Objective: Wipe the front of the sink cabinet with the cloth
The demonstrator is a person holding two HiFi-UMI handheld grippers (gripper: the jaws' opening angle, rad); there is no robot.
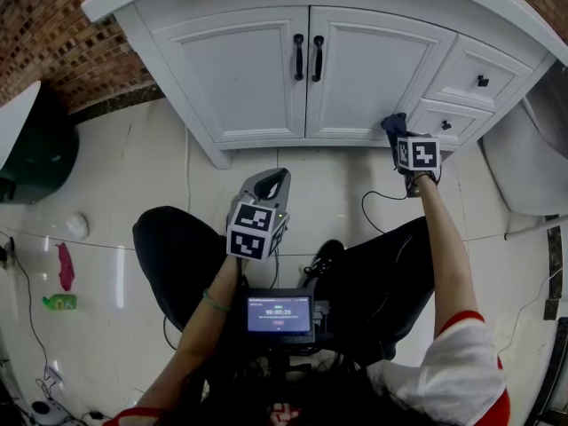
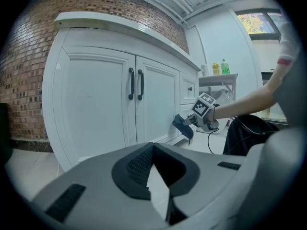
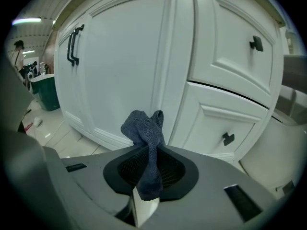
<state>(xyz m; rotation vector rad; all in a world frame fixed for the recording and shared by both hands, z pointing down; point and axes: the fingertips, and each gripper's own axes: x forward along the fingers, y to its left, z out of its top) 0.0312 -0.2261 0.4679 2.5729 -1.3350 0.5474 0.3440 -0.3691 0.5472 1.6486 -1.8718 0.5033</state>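
Observation:
The white sink cabinet [image 1: 240, 69] has two doors with black handles [image 1: 307, 57] and drawers on its right. My right gripper [image 1: 398, 134] is shut on a dark blue cloth [image 1: 392, 123], pressed low against the cabinet front where the right door meets the bottom drawer [image 1: 448, 118]. In the right gripper view the cloth [image 3: 146, 138] sticks up bunched from the right gripper [image 3: 148, 163], close to the cabinet [image 3: 129, 56]. My left gripper [image 1: 273, 178] hangs over the floor well back from the doors, shut on nothing. In its own view the left gripper [image 2: 152, 153] faces the cabinet [image 2: 91, 95] and the cloth [image 2: 183, 126].
A dark green bin [image 1: 35, 149] stands at the left by the brick wall [image 1: 44, 34]. A white toilet [image 1: 524, 162] is at the right. A cable [image 1: 377, 207] trails on the tiled floor, with a pink item [image 1: 64, 266] and a green item [image 1: 59, 302] at far left.

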